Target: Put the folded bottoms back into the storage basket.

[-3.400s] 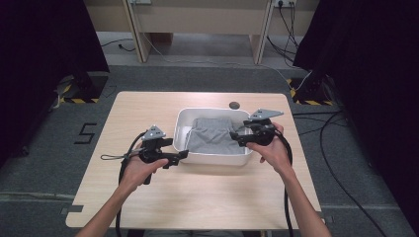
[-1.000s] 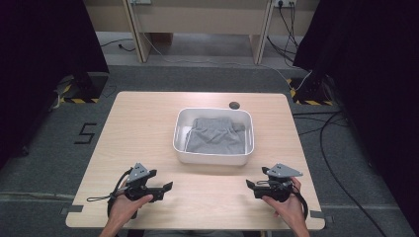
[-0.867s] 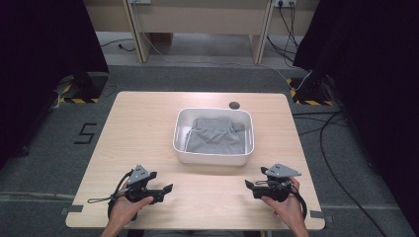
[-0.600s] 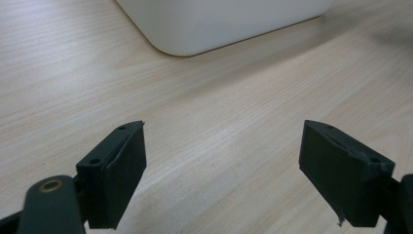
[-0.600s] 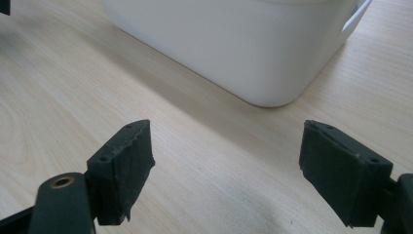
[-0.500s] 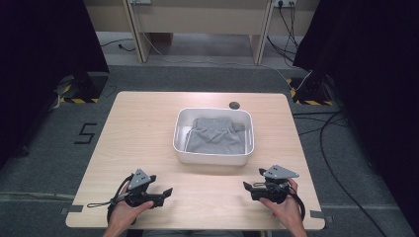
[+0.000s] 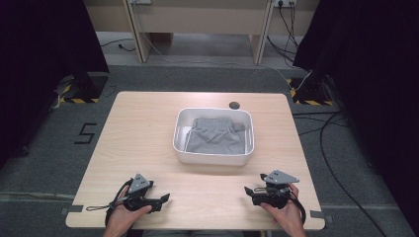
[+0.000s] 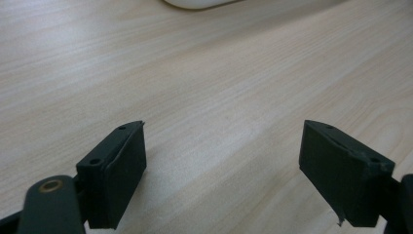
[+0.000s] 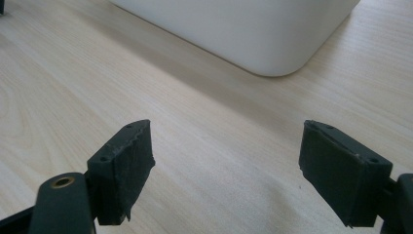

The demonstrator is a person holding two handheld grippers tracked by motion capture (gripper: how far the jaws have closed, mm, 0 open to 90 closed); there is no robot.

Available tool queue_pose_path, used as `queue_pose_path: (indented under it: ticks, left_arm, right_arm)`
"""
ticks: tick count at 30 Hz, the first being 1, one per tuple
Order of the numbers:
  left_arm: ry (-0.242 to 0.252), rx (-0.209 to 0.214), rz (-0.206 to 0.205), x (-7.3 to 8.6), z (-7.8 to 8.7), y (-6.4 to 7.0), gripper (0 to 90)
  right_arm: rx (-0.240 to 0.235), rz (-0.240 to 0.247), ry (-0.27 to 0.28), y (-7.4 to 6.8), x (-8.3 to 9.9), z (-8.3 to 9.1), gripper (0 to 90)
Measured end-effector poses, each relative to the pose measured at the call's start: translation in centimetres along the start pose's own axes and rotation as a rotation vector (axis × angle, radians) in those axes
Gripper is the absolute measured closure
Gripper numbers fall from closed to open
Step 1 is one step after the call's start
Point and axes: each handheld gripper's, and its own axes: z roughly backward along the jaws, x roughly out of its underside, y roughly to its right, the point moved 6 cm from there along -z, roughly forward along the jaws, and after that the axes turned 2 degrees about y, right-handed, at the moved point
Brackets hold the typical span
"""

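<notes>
So the grey cloth (image 7: 216,136) was sitting folded inside the white tub (image 7: 212,158) in the middle of the table (image 7: 143,128), filling most of the floor of it, with what looked like a waistband and a drawstring up at the tub's 12 o'clock end.

Both tongs were parked near the person's edge of the table, well apart from the tub: the left gripper (image 7: 165,198) down around 7 o'clock from it, the right gripper (image 7: 248,190) around 5 o'clock. In the gripper views both sets of jaws stood spread wide with nothing between them, just bare wood underneath.

Going by looks, that cloth would be soft, light and floppy, so no worries about breaking it, but it'd sag and unfold the second it got lifted. Best bet would probably be pinching a thick folded edge or the waistband hem, one gripper per corner, rather than stabbing at the flat middle.
</notes>
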Motion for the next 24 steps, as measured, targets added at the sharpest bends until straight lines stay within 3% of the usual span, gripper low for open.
queue_pose_path:
  ticks: [6,20,24]
  left_arm:
    - [-0.007,-0.007,-0.009,0.2,0.0,-0.1,16.8]
    - [-0.041,-0.065,-0.099,0.8,0.2,0.4,15.1]
    - [-0.038,-0.066,-0.097,0.9,0.3,0.3,14.7]
  right_arm:
    - [0.003,-0.004,-0.008,0.0,0.5,0.1,21.1]
    - [0.014,-0.012,-0.046,-0.6,1.9,0.0,20.7]
    - [0.013,-0.013,-0.053,-0.7,2.4,-0.1,20.6]
